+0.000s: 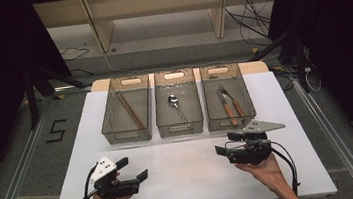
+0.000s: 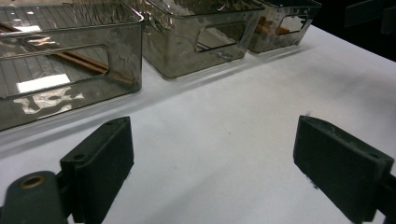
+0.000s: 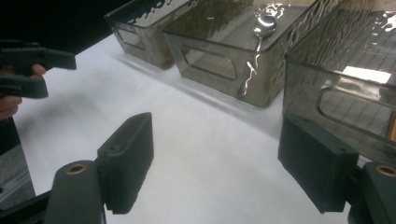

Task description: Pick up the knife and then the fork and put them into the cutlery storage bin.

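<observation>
Right gripper fingers wide, empty, just before the right bin; left gripper wide.

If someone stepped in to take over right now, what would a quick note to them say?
Left gripper: open, empty, over the white table.
Right gripper: open, empty, just in front of the right bin.
Things: chopsticks in the left bin, spoon in the middle bin, two brown-handled utensils in the right bin.
Done: all cutlery in sight lies sorted in the bins.
Left: nothing loose lies on the table, so probably nothing more to sort.
</observation>
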